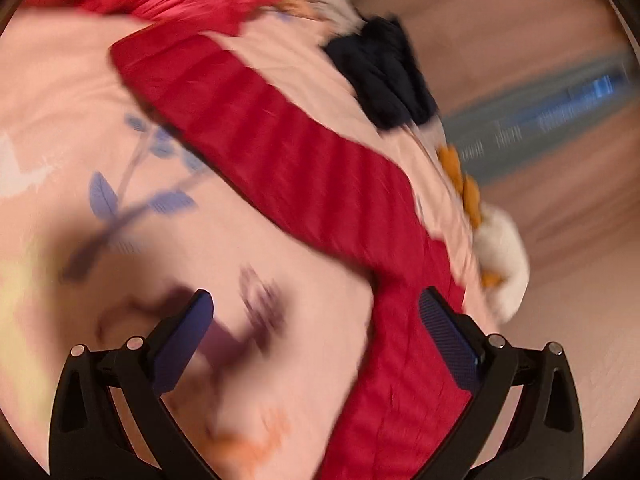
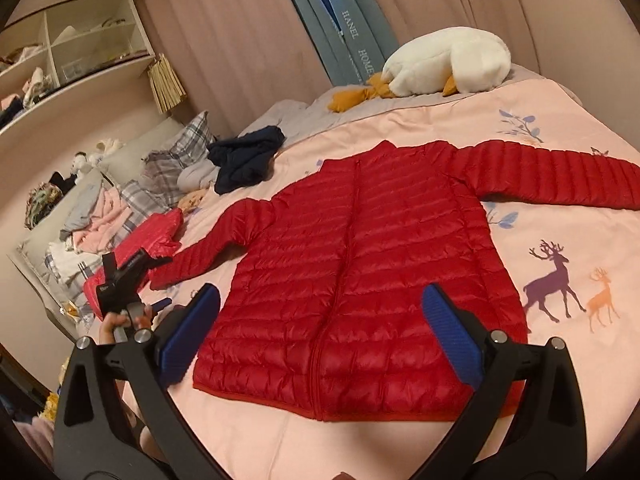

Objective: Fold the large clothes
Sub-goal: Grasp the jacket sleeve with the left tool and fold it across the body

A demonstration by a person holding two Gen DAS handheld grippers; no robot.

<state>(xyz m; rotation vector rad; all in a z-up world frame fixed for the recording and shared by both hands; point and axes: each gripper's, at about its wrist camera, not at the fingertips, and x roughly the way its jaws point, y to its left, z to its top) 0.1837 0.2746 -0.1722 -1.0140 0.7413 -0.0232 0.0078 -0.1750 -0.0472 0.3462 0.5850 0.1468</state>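
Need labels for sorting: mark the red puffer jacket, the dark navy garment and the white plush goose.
red puffer jacket (image 2: pixel 344 280): right wrist view, chest panel.
dark navy garment (image 2: pixel 244 158): right wrist view, crumpled middle.
white plush goose (image 2: pixel 448 64): right wrist view, body.

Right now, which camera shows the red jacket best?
The right wrist view: the whole red jacket lies flat and sharp, both sleeves spread. The left wrist view catches only one blurred sleeve.

Bed w/ red jacket, maybe pillows.

Warm, dim indoor light fills both fisheye views, edges bent and darkened; the left wrist view is heavily motion-blurred, the right sharp.
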